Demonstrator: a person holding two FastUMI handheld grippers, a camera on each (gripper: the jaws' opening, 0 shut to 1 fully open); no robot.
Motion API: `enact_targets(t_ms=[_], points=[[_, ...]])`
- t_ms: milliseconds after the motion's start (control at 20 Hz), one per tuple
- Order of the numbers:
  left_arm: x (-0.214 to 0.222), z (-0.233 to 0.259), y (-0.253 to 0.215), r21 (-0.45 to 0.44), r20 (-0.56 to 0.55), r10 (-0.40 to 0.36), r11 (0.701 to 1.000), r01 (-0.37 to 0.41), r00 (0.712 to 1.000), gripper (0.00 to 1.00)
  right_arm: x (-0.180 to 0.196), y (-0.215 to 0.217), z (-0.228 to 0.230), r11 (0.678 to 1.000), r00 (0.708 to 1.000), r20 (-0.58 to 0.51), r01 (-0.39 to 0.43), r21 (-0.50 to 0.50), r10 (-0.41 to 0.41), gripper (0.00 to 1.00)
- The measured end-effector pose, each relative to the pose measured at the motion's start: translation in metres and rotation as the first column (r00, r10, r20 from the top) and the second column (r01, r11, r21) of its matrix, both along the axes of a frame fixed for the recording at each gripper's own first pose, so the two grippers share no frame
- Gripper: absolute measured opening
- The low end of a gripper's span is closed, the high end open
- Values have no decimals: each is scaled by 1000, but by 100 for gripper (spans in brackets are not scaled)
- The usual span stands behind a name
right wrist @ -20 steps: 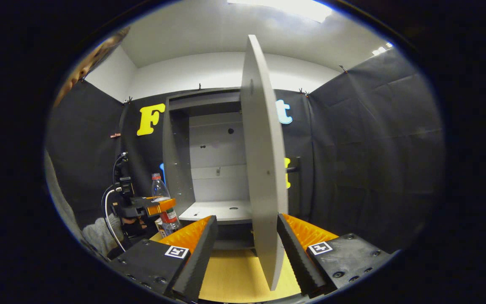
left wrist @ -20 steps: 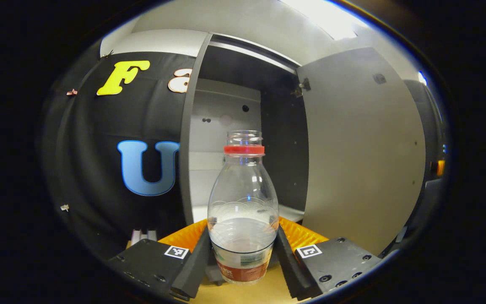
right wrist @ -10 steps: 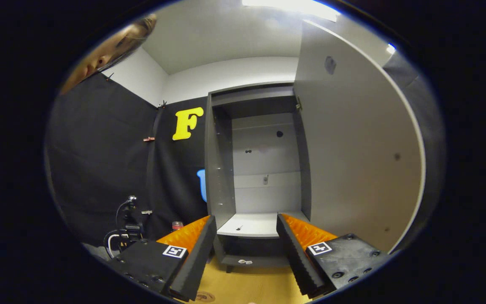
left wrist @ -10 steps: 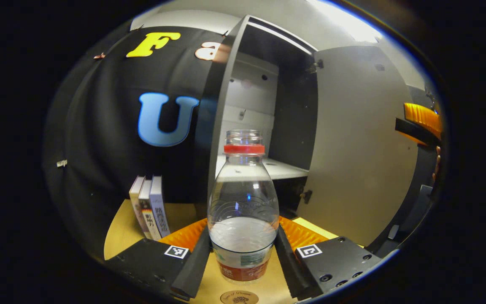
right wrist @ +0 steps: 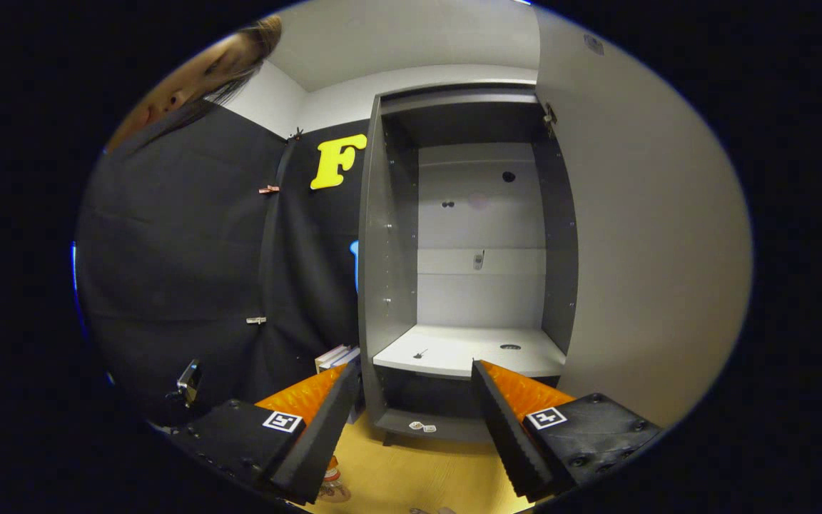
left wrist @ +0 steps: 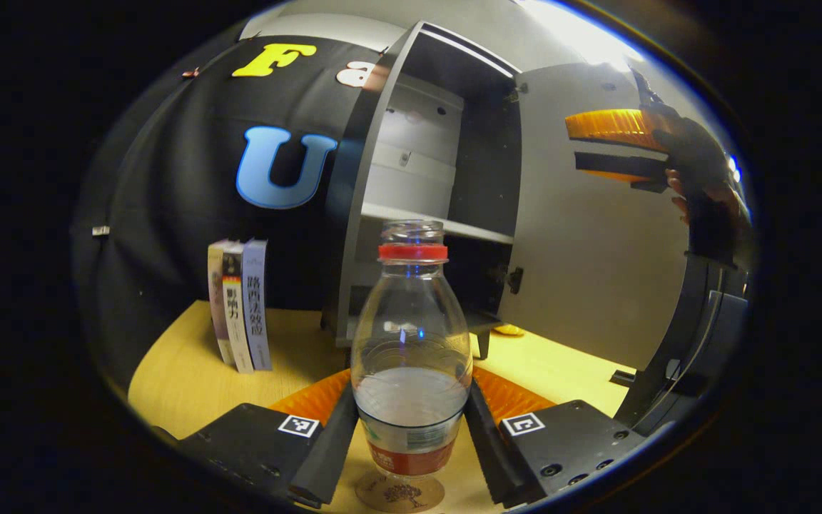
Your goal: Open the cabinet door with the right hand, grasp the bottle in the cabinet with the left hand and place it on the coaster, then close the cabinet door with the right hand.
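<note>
Above the wooden bench (left wrist: 190, 371), left tool (left wrist: 411, 421) clamps the water bottle (left wrist: 411, 343) over the coaster (left wrist: 399, 494); right tool (right wrist: 411, 421) gapes apart before the open cabinet (right wrist: 468, 235).

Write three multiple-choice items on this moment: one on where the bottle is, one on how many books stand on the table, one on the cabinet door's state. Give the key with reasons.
1. Where is the bottle?
A. on the cabinet shelf
B. between the left gripper's fingers, just above the coaster
C. lying on the table

2. How many books stand by the cabinet?
A. one
B. three
C. six

3. The cabinet door is:
A. open
B. shut
C. removed

Key: B, both fingers press its sides over the coaster; B, three spines stand side by side; A, the door is swung out and the shelf is exposed.
</note>
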State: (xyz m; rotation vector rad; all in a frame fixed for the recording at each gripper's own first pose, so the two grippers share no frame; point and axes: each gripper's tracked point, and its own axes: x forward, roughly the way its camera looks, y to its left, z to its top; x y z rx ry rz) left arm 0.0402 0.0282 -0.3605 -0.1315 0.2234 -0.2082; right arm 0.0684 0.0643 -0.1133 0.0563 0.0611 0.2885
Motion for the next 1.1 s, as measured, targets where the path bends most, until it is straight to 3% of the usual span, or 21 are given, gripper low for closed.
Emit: enact_targets(t_ms=[200,700,1100], points=[[-9,-33,2,-37,-9,-8,999,8,1000,78,7,0,-19,1000,999,-38,4,-19,-5,98],[-19,-51,-4,49,17,-65,997,64,998,80,4,20,-43,997,992,-115,-48,-60,41,98],[-25,-47,-14,272,-8,-109,956,107,994,89,-6,31,-45,995,988,-137,-84,-58,76,98]])
